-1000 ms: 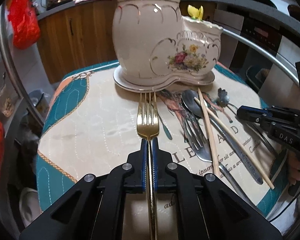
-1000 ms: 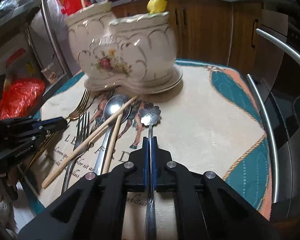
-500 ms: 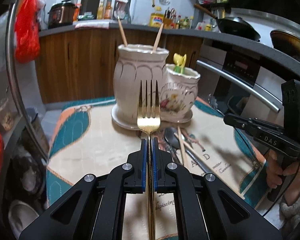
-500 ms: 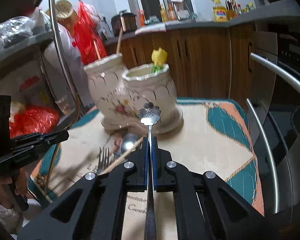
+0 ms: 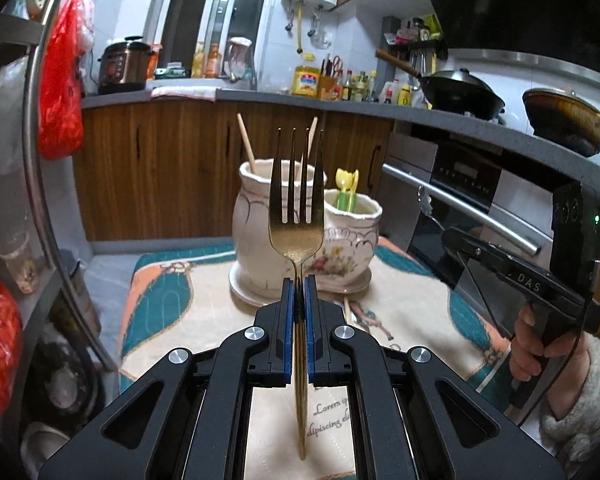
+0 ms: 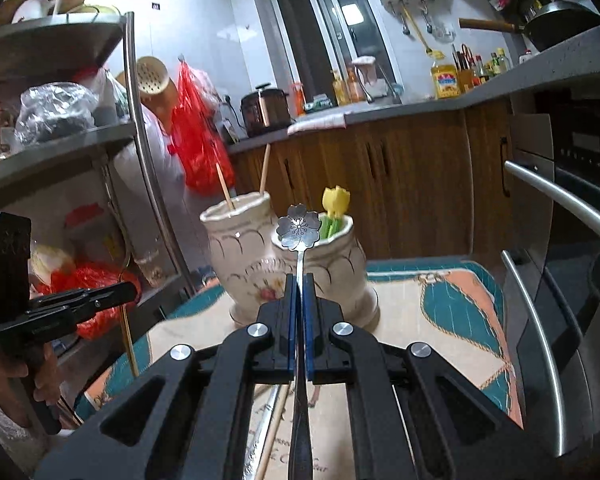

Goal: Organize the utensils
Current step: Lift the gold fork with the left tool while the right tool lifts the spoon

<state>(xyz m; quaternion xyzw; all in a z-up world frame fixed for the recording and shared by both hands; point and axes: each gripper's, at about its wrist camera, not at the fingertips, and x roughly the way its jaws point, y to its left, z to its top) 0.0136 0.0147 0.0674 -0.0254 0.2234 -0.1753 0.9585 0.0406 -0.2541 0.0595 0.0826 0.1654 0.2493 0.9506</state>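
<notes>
Left wrist view: the left gripper (image 5: 299, 292) clamps a gold fork (image 5: 297, 216), tines up, above the mat before the ceramic holder (image 5: 260, 240) — right wrist view: the right gripper (image 6: 299, 292) pinches a flower-headed spoon (image 6: 299, 227) upright, near that holder's shorter cup (image 6: 336, 264).

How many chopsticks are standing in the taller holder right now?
2, both in the taller holder: one chopstick leaning left, another chopstick partly behind the held fork. Shorter ones inside may be hidden.

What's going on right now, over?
Left hand-held gripper shut on gold fork. Right hand-held gripper shut on flower spoon. Both raised before ceramic holder; nothing blocking.
</notes>
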